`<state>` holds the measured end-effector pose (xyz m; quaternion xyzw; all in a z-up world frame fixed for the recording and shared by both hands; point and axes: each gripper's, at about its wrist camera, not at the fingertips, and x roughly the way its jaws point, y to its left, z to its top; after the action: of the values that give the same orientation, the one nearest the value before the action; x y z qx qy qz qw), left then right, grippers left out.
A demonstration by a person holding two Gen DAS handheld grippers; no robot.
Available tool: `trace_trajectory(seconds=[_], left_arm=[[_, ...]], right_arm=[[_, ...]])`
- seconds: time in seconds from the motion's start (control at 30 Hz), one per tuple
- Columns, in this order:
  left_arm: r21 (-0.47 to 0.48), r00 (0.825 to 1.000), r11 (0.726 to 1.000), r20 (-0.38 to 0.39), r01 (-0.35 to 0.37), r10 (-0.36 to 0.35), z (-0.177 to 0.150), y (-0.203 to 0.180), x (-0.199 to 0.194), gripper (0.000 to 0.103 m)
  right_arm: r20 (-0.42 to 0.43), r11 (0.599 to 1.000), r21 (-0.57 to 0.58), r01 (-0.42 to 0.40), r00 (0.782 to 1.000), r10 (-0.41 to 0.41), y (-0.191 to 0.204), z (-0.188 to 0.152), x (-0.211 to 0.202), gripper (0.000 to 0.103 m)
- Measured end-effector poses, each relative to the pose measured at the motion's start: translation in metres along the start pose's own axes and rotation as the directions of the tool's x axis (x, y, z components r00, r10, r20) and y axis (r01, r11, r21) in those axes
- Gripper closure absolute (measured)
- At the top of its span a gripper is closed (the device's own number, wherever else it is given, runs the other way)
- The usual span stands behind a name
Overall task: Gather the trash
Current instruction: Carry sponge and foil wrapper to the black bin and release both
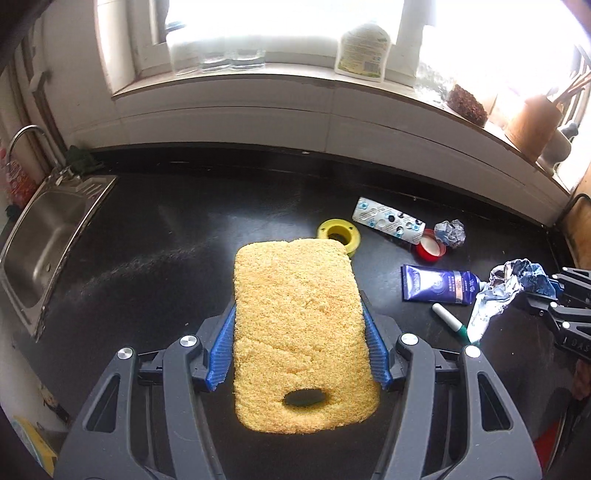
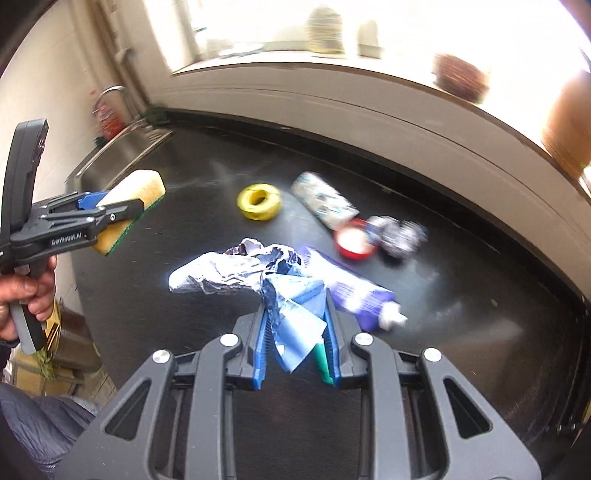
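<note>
The right gripper (image 2: 295, 343) pinches a crumpled silver-and-blue foil wrapper (image 2: 236, 273), held over the near right of the black countertop (image 1: 166, 236); it should come up cleanly without dragging the purple cream tube (image 1: 439, 284) just beside it. The left gripper (image 1: 299, 350) clamps a yellow sponge (image 1: 299, 332). Farther off lie a yellow tape roll (image 1: 338, 232), a white blister pack (image 1: 388, 219), a red lid (image 1: 430, 249), a small foil ball (image 1: 450, 232) and a green-tipped white marker (image 1: 448, 319).

black countertop (image 1: 184, 236), steel sink (image 1: 44, 236) at left, white sill (image 1: 258, 79), bright overexposed window (image 1: 280, 22)
</note>
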<state>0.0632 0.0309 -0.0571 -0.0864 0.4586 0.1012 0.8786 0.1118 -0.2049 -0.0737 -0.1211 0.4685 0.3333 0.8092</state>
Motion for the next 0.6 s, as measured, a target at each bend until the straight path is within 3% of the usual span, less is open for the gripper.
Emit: trace_trajectory(seconds=[0.27, 0.47, 0.6], left_arm=[[-0.152, 0.988, 0.977, 0.004, -0.151, 0.154, -0.065, 0.106, -0.055, 0.044], [-0.335, 0.959, 0.900, -0.038, -0.278, 0.282, -0.149, 0.194, -0.101, 0.044], [-0.451, 0.936, 0.822, -0.109, -0.347, 0.336, -0.218, 0.241, -0.122, 0.044]], right_arm=[[-0.029, 0.971, -0.177, -0.160, 0.987, 0.157, 0.125, 0.037, 0.036, 0.077], [-0.113, 0.890, -0.328, -0.316, 0.949, 0.295, 0.255, 0.049, 0.067, 0.077], [-0.187, 0.823, -0.407, -0.397, 0.918, 0.351, 0.340, 0.042, 0.087, 0.077]])
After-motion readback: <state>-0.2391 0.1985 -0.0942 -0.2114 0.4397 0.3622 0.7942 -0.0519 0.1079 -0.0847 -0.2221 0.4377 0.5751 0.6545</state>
